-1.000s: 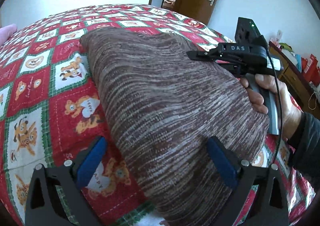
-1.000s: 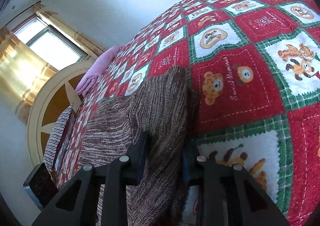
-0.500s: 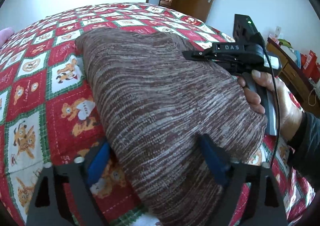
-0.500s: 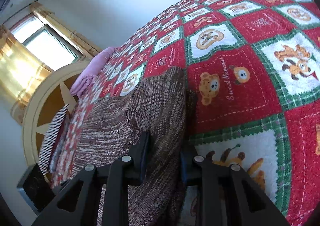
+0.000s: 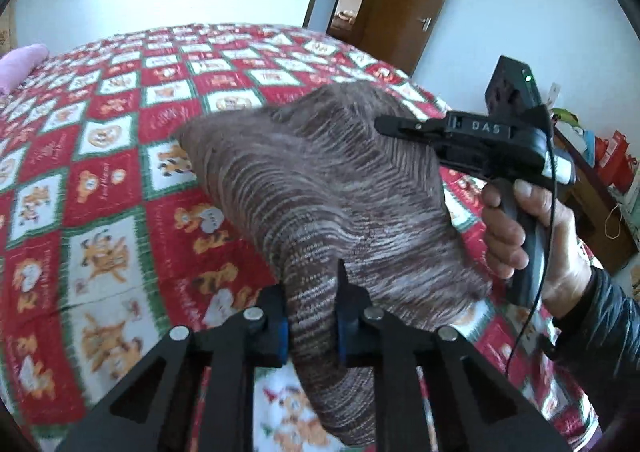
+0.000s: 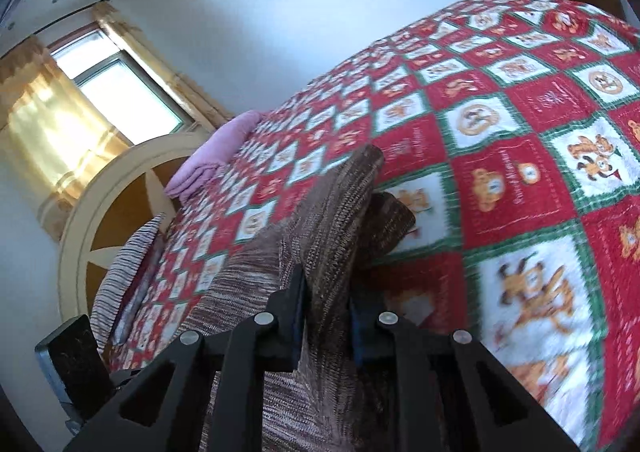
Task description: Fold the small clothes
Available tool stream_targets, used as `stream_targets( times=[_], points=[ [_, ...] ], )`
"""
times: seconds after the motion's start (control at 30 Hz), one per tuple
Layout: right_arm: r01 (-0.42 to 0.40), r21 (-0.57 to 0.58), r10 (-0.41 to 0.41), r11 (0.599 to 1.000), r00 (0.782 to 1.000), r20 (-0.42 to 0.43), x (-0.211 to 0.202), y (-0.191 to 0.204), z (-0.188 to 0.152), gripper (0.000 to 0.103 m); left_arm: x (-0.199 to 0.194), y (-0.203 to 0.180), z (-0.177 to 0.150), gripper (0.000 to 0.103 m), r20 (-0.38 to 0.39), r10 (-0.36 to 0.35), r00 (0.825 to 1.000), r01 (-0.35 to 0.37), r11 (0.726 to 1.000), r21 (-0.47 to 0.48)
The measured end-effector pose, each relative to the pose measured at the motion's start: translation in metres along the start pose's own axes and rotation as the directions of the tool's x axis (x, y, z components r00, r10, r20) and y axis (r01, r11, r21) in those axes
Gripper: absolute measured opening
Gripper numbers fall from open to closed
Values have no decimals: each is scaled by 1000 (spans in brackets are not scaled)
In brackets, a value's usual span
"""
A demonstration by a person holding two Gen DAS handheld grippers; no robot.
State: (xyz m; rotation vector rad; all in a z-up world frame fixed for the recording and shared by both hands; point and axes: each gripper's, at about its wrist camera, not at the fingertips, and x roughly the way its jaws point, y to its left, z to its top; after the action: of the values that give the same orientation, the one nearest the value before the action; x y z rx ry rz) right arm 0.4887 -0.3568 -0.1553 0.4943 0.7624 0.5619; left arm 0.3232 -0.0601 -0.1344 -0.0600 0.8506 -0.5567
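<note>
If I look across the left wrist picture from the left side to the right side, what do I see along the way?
Pink pillow → red teddy-bear quilt → brown knit garment, pinched in the closing left gripper → right gripper gripping its far corner → hand → wooden cabinet.

The left gripper (image 5: pixel 311 308), wide a second ago, is closing on the brown knit (image 5: pixel 320 187) (now lifting off the quilt (image 5: pixel 100 211)).
</note>
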Motion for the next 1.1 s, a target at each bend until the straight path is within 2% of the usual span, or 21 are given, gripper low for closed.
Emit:
stream_targets(
  times=[0.27,0.47,0.8,1.1],
  points=[
    [-81,-41,79,996,996,-44,9,55,-34,18,-51,16,-34,17,18,37,999,-36,999,-21],
    [-147,-87,139,985,986,-95,26,102,-57,18,-90,37,-61,17,46,74,996,-70,994,-78],
    [-227,-151,200,962,964,-174,64,170,-86,18,-132,61,-92,16,85,177,980,-163,976,-146],
    [-283,-176,238,943,942,-238,92,216,-105,18,-167,69,-114,16,121,238,964,-219,964,-149]
  ],
)
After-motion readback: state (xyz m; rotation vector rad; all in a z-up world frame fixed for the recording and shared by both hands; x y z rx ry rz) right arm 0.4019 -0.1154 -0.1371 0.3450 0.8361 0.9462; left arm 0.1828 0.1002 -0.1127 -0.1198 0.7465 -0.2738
